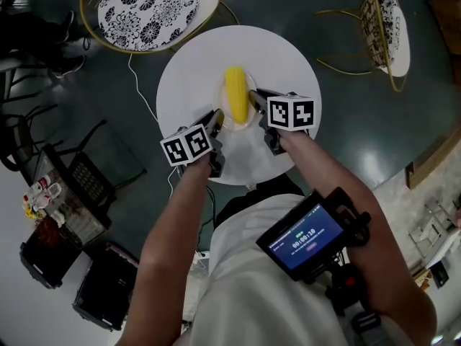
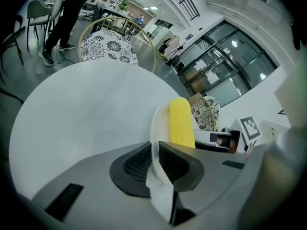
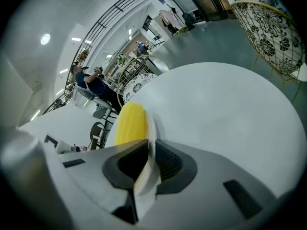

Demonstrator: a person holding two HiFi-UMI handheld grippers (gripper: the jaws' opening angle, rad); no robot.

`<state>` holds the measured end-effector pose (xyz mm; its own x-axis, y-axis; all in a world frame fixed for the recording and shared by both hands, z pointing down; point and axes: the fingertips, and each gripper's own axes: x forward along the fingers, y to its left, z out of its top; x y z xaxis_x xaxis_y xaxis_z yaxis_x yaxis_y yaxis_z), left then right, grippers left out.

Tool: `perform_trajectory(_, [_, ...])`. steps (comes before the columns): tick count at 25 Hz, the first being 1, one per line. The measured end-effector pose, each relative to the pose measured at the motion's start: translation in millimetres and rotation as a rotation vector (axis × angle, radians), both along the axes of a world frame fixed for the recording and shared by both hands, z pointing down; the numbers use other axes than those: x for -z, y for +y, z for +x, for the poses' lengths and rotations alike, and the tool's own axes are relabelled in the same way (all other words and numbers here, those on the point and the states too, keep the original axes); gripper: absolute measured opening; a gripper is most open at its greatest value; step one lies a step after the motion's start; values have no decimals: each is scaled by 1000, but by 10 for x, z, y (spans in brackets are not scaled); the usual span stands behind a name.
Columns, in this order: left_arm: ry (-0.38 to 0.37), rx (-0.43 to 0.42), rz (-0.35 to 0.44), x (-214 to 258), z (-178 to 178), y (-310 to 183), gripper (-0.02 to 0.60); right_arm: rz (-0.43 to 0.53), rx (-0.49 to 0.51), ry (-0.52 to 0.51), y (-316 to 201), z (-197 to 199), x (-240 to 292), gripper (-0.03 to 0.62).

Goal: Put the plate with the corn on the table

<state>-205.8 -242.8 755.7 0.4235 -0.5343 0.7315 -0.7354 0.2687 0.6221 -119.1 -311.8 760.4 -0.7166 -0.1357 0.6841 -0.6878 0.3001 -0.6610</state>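
A yellow corn cob (image 1: 235, 95) lies on a small white plate (image 1: 219, 101) over the round white table (image 1: 202, 56). My left gripper (image 1: 215, 119) is shut on the plate's left rim; my right gripper (image 1: 254, 98) is shut on its right rim. In the left gripper view the plate rim (image 2: 156, 128) runs between the dark pads (image 2: 136, 164), with the corn (image 2: 181, 121) just beyond. In the right gripper view the rim (image 3: 151, 128) is likewise pinched between the pads (image 3: 165, 163), with the corn (image 3: 128, 123) to its left. Whether the plate rests on the table or hovers just above it, I cannot tell.
A gold wire chair with a black-and-white patterned seat (image 1: 148, 6) stands behind the table on the left, another (image 1: 385, 20) at the far right. A white cable (image 1: 140, 92) trails on the dark floor. Black crates and clutter (image 1: 65, 215) sit to the left.
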Motion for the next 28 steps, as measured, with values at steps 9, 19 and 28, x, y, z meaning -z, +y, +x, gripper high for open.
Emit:
perform_trajectory(9, [-14,13,2,-25,-12,-9,40,79,66,46,-8,-24,8,51])
perform_trajectory(19, [-71,32,5,-27,-31,14,41,139,59,70,-13,-24,31,52])
perform_trajectory(28, [-140,68,18,32,-146,107,66,188,6,97,-72,103,93,54])
